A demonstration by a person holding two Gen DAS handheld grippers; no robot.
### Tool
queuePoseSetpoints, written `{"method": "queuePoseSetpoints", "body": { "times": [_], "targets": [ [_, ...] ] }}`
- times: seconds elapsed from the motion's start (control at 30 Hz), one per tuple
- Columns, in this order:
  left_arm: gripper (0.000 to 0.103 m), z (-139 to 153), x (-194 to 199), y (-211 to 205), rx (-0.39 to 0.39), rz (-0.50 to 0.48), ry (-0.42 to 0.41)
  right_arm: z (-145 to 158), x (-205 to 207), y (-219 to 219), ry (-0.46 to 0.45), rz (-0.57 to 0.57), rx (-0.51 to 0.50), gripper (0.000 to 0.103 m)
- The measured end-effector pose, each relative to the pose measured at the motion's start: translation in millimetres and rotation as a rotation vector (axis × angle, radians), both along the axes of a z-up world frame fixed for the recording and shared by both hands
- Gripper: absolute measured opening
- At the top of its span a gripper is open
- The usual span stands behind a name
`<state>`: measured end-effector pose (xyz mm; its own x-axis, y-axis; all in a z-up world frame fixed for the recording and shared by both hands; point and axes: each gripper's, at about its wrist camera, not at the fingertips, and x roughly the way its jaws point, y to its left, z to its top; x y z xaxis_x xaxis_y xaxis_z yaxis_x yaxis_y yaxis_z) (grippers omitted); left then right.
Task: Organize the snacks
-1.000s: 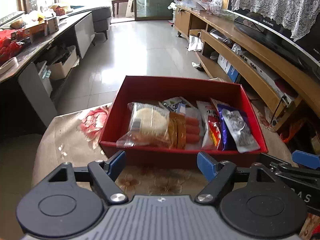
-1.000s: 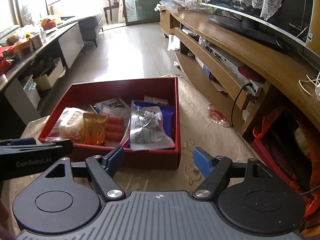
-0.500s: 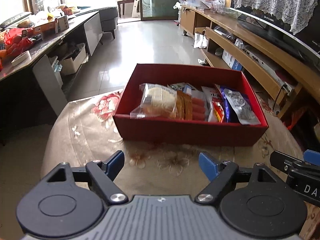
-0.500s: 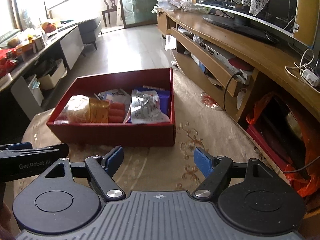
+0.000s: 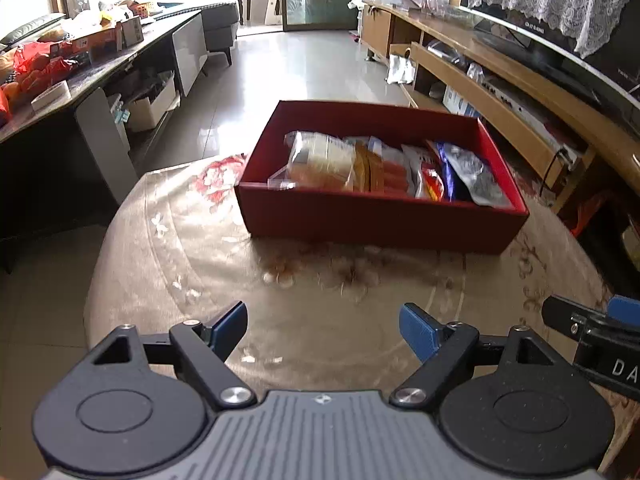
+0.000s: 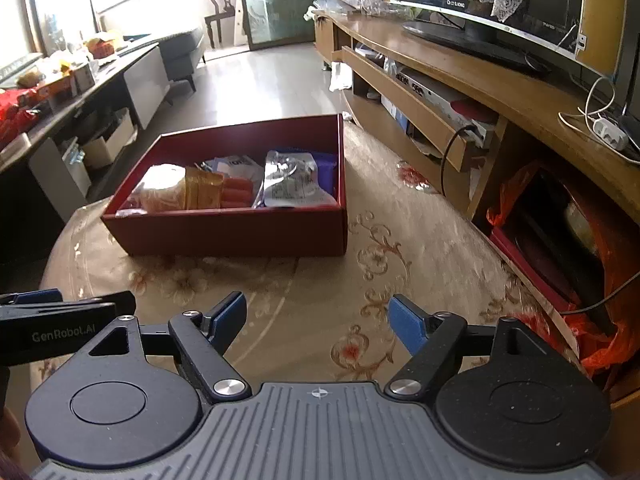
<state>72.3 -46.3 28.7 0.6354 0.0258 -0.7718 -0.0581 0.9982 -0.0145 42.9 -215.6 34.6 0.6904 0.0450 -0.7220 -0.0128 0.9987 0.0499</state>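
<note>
A red open box point(image 5: 380, 220) stands on the round table with a floral cloth point(image 5: 180, 264). Inside lie a clear bag of bread point(image 5: 320, 160), orange sausages point(image 5: 394, 178) and a silver and blue packet point(image 5: 472, 172). My left gripper point(image 5: 324, 330) hovers open over bare cloth, well short of the box, with nothing between its fingers. In the right wrist view the same box point(image 6: 232, 232) sits ahead to the left, the silver packet point(image 6: 294, 184) at its right end. My right gripper point(image 6: 318, 322) is open and empty too. The left gripper point(image 6: 60, 312) shows at that view's left edge.
A long wooden TV cabinet point(image 6: 460, 76) with a television point(image 6: 500, 4) runs along the right. An orange plastic bag point(image 6: 560, 248) sits low beside the table's right edge. A cluttered dark counter point(image 5: 80, 68) lines the left. Tiled floor stretches beyond the box.
Both grippers have drawn back from the box, which now sits farther away with more tablecloth showing in front of it. Both stay open and empty.
</note>
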Motion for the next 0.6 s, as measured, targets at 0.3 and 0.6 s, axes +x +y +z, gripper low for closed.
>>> {"method": "queuePoseSetpoints", "body": {
  "times": [0.3,0.6],
  "targets": [
    [0.083,-6.1,-19.0,5.6,-0.020,-0.001,0.009,-9.3,-16.0,6.7,0.027,0.011,-0.028,0.084],
    [0.083,-7.4,-34.0,0.3,-0.015,-0.040,0.001,-13.7,-26.9,16.6,0.035,0.035,-0.044,0.084]
  ]
}}
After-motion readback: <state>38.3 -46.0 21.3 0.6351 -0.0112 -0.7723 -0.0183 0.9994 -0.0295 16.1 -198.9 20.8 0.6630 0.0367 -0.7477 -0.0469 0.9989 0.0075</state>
